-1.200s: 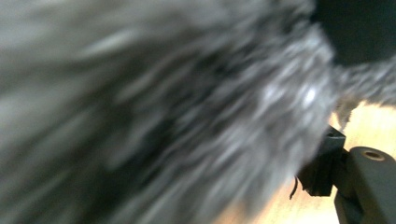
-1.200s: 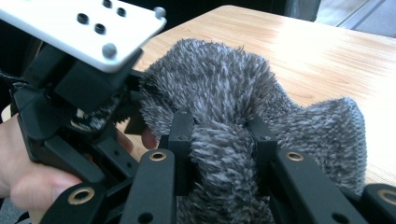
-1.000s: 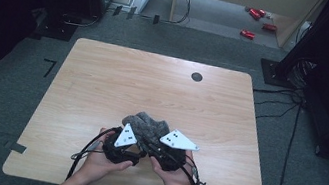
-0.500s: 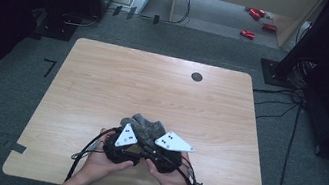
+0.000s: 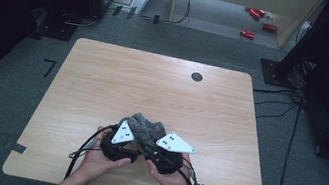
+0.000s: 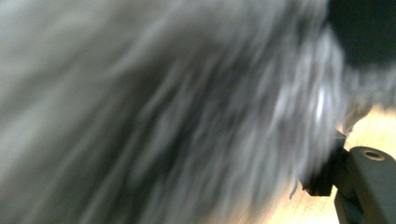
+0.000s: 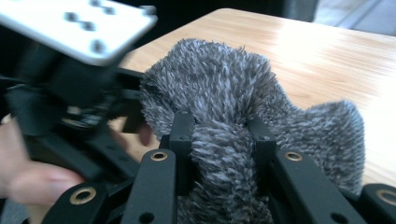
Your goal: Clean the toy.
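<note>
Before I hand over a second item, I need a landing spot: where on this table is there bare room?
The wooden table lies bare from the dark round grommet at the far edge down to the grey fuzzy cloth, and along both side edges. The near middle is crowded: left gripper and right gripper both clamp the cloth there.

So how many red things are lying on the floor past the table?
3: one red thing farthest back, one right of it, one nearest the table. More may be hidden.

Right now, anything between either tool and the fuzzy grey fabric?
No. The right tool is pinched on a fold of the grey fabric; the left tool is shut on it too, with fabric pressed against its camera.
</note>
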Tool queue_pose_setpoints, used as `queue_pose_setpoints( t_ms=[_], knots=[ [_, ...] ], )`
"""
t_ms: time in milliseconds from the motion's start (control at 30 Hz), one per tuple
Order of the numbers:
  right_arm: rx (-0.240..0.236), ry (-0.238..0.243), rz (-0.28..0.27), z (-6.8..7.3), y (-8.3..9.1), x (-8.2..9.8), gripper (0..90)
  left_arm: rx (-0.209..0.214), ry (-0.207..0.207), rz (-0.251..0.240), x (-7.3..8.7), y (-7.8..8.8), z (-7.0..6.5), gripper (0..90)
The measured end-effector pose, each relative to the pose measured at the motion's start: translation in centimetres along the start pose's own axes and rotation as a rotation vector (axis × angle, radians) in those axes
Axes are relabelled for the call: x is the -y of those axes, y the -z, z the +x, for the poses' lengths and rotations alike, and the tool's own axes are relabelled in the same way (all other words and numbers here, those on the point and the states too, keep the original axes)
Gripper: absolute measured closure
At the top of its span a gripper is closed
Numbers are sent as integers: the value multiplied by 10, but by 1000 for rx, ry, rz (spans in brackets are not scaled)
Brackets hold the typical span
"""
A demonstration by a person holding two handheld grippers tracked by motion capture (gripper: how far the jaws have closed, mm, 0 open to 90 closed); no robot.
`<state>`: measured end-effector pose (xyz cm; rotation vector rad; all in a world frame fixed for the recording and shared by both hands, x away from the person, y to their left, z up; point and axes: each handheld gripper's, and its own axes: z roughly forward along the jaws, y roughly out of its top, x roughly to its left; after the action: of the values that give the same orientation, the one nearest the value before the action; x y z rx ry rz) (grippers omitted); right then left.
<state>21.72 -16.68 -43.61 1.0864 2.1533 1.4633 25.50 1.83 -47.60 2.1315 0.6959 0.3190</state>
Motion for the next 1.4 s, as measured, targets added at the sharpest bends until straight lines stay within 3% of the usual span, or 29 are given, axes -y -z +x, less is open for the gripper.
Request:
queue_pose_setpoints(
  t_ms=[100, 233, 333, 433, 467, 533, 633, 733, 800, 900, 1000, 1200, 1300, 1400],
  knots=[
    [7, 26, 3, 6, -2, 0, 711, 22, -24, -5, 0, -2, -7, 355],
    [6, -17, -7, -6, 0, -1, 710, 26, -34, -9, -1, -3, -11, 354],
    [28, -23, -13, -13, 2, -1, 711, 15, -34, -9, -1, -1, -7, 354],
    [38, -31, -18, -14, 4, -2, 712, -3, -7, -16, -1, 4, 3, 354],
    [34, -33, -19, -13, 5, -2, 713, -8, 15, -24, -1, 7, 8, 354],
    [29, -20, -18, -8, 5, -2, 713, -7, 20, -23, -1, 7, 8, 354],
    [-1, 3, -8, 2, 1, -1, 713, 12, 5, -9, 0, 2, 1, 354],
    [3, 25, 4, 7, -1, 0, 712, 24, -14, -3, 0, -1, -6, 354],
    [14, 27, 6, 5, -2, 0, 712, 35, -24, -5, 0, -3, -11, 354],
    [21, -12, -9, -8, 1, 0, 711, 35, -31, -7, -1, -3, -11, 354],
    [39, -21, -12, -11, 2, 0, 712, 15, -11, -8, 0, 2, 0, 354],
    [1, 2, -7, 1, 1, -1, 714, 11, 8, -12, 1, 3, 2, 354],
    [2, 32, 4, 8, -2, 0, 713, 25, -6, -3, 1, 0, -4, 354],
    [11, 17, 0, 3, -2, 0, 714, 40, -26, -8, 0, -3, -13, 354]
  ],
)
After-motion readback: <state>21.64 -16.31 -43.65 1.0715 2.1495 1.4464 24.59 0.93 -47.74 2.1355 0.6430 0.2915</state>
